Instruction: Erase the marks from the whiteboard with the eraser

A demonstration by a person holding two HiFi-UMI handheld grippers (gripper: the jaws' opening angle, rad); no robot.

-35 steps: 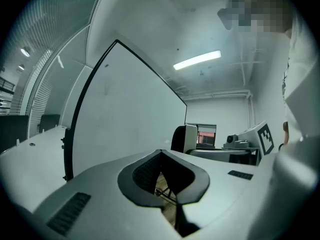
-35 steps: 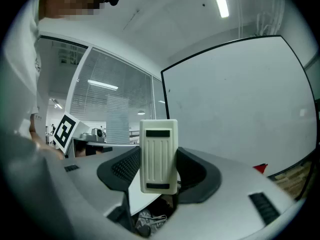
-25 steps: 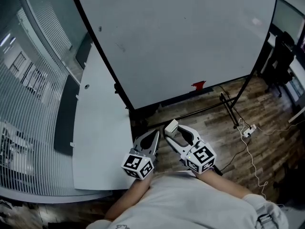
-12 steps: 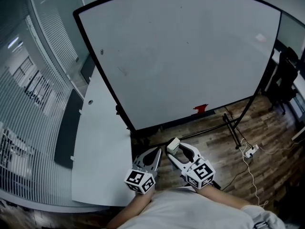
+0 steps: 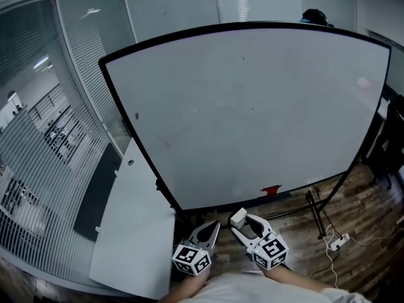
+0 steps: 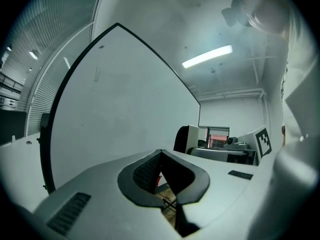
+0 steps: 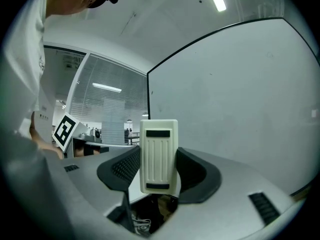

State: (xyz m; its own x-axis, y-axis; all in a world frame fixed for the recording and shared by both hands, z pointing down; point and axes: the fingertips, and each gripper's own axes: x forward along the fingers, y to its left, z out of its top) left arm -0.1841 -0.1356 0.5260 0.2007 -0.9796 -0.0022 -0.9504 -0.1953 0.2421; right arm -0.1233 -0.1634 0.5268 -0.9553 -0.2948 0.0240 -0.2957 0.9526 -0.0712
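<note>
status: the right gripper (image 7: 159, 170) has its jaws closed onto the sides of the cream ribbed eraser (image 7: 158, 155), which stands upright between them. the left gripper (image 6: 161, 159) has its jaws drawn together at the tips with nothing between them. both tools are held low and close to the person's body, well apart from the whiteboard (image 5: 252, 106), so the eraser is not in contact with the surface. progress, as judged: the eraser is in hand and no wiping stroke is under way. the board reads as nearly clean; what remains appears to be a small dark mark (image 5: 136, 115) near the left edge, a faint smudge (image 5: 165, 141) below it, and a few specks higher up, too small to identify. a red item (image 5: 270, 190) sits at the board's bottom edge; what it is cannot be told. surroundings: the board stands on a black stand (image 5: 315, 210) over a wood-plank floor (image 5: 353, 257), with a white table (image 5: 132, 232) to its left and a glass partition (image 5: 57, 137) beyond.
</note>
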